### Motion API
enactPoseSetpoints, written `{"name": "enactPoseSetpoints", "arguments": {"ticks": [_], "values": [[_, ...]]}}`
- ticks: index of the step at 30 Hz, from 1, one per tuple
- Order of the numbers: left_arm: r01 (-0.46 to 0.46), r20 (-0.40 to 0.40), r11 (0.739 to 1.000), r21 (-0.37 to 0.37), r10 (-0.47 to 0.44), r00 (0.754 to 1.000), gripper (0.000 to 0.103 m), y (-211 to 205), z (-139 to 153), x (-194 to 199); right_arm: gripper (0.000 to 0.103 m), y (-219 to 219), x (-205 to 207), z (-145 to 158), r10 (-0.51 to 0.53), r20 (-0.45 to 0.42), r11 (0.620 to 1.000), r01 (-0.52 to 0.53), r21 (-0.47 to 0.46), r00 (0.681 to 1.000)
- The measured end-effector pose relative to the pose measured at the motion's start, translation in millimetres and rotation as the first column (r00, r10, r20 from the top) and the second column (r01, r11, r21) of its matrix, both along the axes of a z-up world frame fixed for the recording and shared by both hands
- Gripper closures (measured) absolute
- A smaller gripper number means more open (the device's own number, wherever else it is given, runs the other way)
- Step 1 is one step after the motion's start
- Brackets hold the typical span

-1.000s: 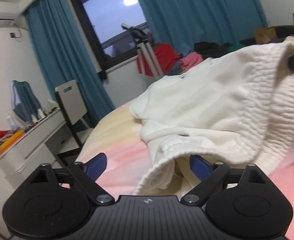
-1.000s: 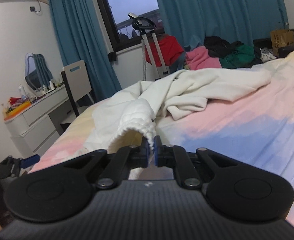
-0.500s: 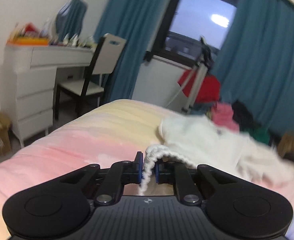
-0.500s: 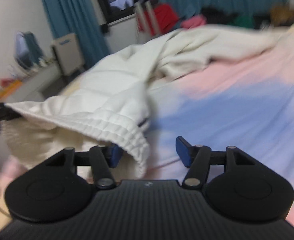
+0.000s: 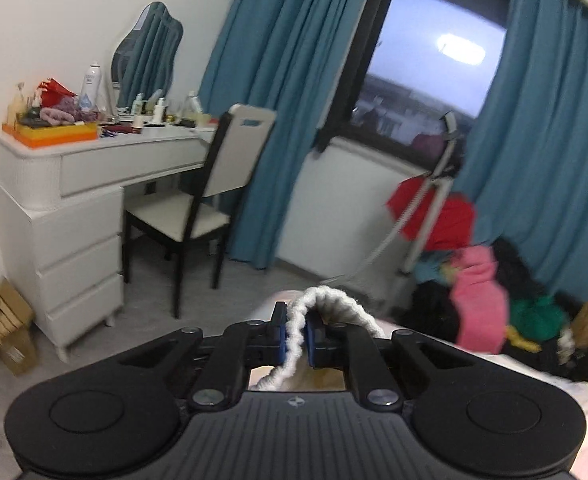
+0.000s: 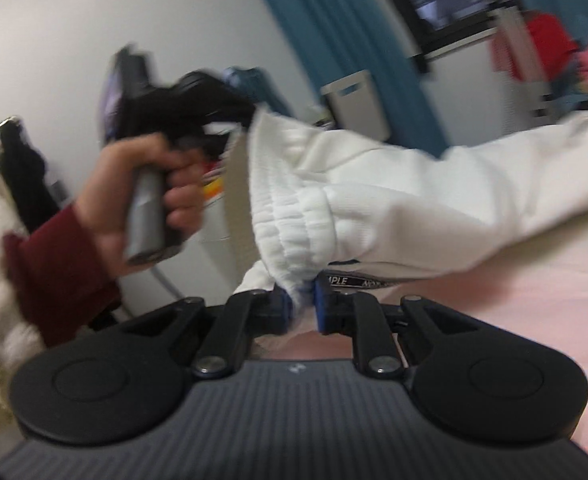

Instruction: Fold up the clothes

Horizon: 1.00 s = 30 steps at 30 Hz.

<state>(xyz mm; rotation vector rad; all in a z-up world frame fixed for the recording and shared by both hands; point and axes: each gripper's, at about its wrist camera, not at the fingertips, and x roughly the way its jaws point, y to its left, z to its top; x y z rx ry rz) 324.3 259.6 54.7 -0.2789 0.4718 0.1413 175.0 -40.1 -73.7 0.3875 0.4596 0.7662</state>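
Observation:
A white knit garment (image 6: pixel 393 196) with a ribbed hem is held up off the pink bed (image 6: pixel 513 292). My left gripper (image 5: pixel 295 330) is shut on the ribbed hem (image 5: pixel 333 304), lifted high and facing the window. In the right wrist view the left gripper (image 6: pixel 250 120) shows at the upper left, held in a hand with a dark red sleeve, pinching the hem's top corner. My right gripper (image 6: pixel 301 308) is shut on the lower part of the same hem (image 6: pixel 290 240). The hem hangs stretched between the two grippers.
A white dresser (image 5: pixel 66 208) with bottles and a mirror stands at the left, a chair (image 5: pixel 206 200) beside it. Teal curtains (image 5: pixel 278 80) frame a dark window. A pile of coloured clothes (image 5: pixel 481 292) and a steamer stand (image 5: pixel 433 208) are at the right.
My left gripper closed on the hem and rose high off the bed. My right gripper let go, opened, then closed again lower on the hem, and the garment lifted.

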Motion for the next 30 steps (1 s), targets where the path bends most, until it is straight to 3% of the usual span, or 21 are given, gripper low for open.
{"name": "enactPoseSetpoints", "arguments": {"ticks": [6, 10, 11, 12, 13, 15, 17, 21, 24, 30], "values": [[-0.014, -0.192, 0.999, 0.040, 0.021, 0.981, 0.088, 51.9, -75.9, 64.0, 0.086, 32.8, 19.6, -30.0, 0.017, -0.053, 0.996, -0.022, -0.090, 0.998], [-0.012, -0.219, 1.000, 0.022, 0.017, 0.976, 0.083, 62.4, -113.4, 59.4, 0.082, 54.7, 32.7, -50.0, 0.025, -0.089, 0.988, -0.038, -0.149, 0.996], [-0.009, -0.209, 1.000, 0.013, 0.012, 0.978, 0.080, 63.9, -115.7, 53.0, 0.078, 59.5, 35.5, -54.2, 0.027, -0.096, 0.986, -0.043, -0.163, 0.995], [-0.007, -0.200, 1.000, 0.009, 0.008, 0.980, 0.070, 65.3, -116.3, 45.8, 0.061, 57.2, 33.9, -50.5, 0.032, -0.087, 0.984, -0.046, -0.170, 0.996], [-0.012, -0.196, 1.000, 0.018, 0.015, 0.981, 0.062, 65.4, -115.6, 37.1, 0.038, 55.0, 32.2, -46.8, 0.037, -0.077, 0.983, -0.050, -0.178, 0.996], [-0.041, -0.195, 0.998, 0.050, 0.050, 0.979, 0.029, 63.9, -113.4, 17.5, 0.021, 49.7, 29.8, -38.1, 0.042, -0.059, 0.982, -0.052, -0.181, 0.997], [-0.076, -0.176, 0.994, 0.084, 0.090, 0.980, 0.013, 62.7, -108.7, -6.3, 0.023, 35.7, 24.7, -30.0, 0.045, -0.052, 0.983, -0.054, -0.174, 0.998], [-0.112, -0.124, 0.987, 0.113, 0.126, 0.984, 0.004, 55.7, -96.5, -57.2, 0.023, 0.4, 4.0, -12.1, -0.029, -0.010, 0.982, 0.026, -0.186, 1.000], [-0.112, -0.096, 0.983, 0.144, 0.126, 0.987, 0.004, 36.6, -82.8, -96.4, 0.023, -37.0, -14.8, 4.5, -0.123, 0.050, 0.966, 0.131, -0.223, 0.991], [0.061, -0.047, 0.986, 0.154, -0.055, 0.997, 0.004, -49.9, -69.8, -164.2, 0.023, -126.7, -38.7, 33.1, -0.344, 0.105, 0.895, 0.360, -0.264, 0.933]]}}
